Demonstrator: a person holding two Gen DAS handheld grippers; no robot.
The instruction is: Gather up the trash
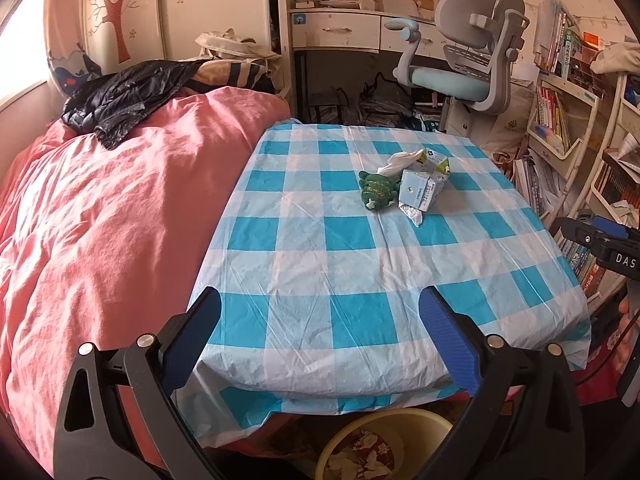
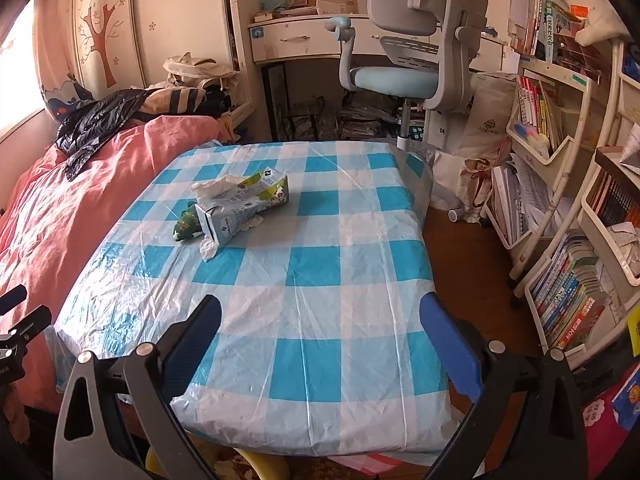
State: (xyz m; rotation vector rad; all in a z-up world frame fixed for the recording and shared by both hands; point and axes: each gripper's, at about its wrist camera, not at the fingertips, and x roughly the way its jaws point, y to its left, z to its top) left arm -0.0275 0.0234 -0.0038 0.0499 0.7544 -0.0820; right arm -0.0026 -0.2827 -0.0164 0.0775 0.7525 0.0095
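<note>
A small pile of trash lies on the blue-and-white checked table (image 1: 320,240) (image 2: 320,280): a flattened drink carton (image 1: 420,192) (image 2: 240,210), a crumpled white tissue (image 1: 402,160) (image 2: 218,186), a green wrapper (image 1: 376,192) (image 2: 186,222) and a clear scrap (image 1: 412,214) (image 2: 208,248). My left gripper (image 1: 320,308) is open and empty above the table's near edge. My right gripper (image 2: 320,316) is open and empty, also near the front edge, right of the pile. A yellow bin (image 1: 380,444) (image 2: 256,464) with scraps inside sits below the table's front edge.
A pink quilted bed (image 1: 100,220) with a black bag (image 1: 120,96) borders the table's left. A grey-blue desk chair (image 1: 460,60) (image 2: 412,40) stands behind. Bookshelves (image 2: 560,200) line the right. The right gripper body (image 1: 608,248) shows at the left view's right edge.
</note>
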